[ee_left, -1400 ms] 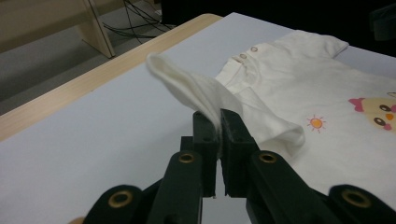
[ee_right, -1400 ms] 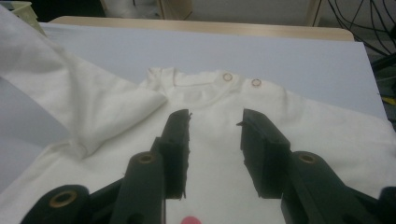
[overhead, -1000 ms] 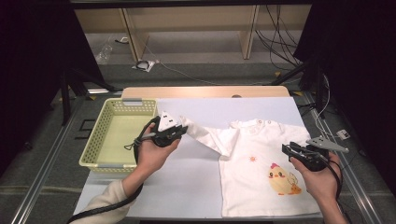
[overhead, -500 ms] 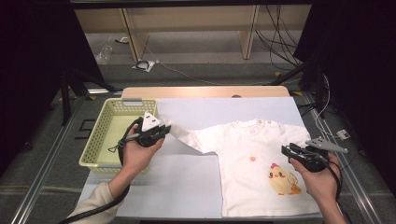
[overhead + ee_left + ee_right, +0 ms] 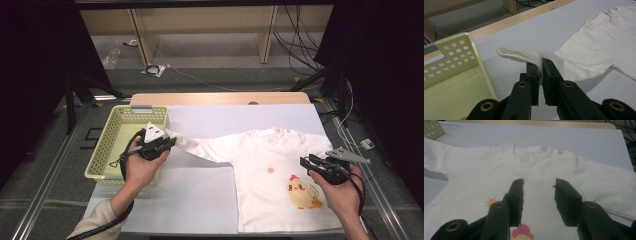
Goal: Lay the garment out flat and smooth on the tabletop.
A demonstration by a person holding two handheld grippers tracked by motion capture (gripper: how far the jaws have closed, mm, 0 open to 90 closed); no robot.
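Your left tongs (image 5: 169, 143) are clenched on the sleeve (image 5: 524, 55) of the white shirt (image 5: 280, 175). In the left gripper view the cloth is pinched between the two black jaws, and the cuff end flops out past them toward the yellow basket (image 5: 107, 150). The sleeve is drawn out straight from the shirt's body toward the basket and lifted a little off the worktop (image 5: 200, 200), with a shadow under it. Your left hand (image 5: 142, 167) sits just beside the basket's near corner, between the basket and the shirt.

The shirt lies flat and face up on the light blue worktop, well apart from the basket on its far side. Its neckline, with two snap buttons (image 5: 552, 150), points away from you. A small sun print (image 5: 270, 170) sits mid-chest, and a chick print (image 5: 299, 191) lies below it, nearer the hem.

Your right tongs (image 5: 306, 161) are released: in the right gripper view the jaws stand apart above the shirt's chest with nothing between them, and the fabric shows in the gap. They hover over the shirt's edge farthest from the basket, just beside the chick print, with your right hand (image 5: 337, 187) at that same side.
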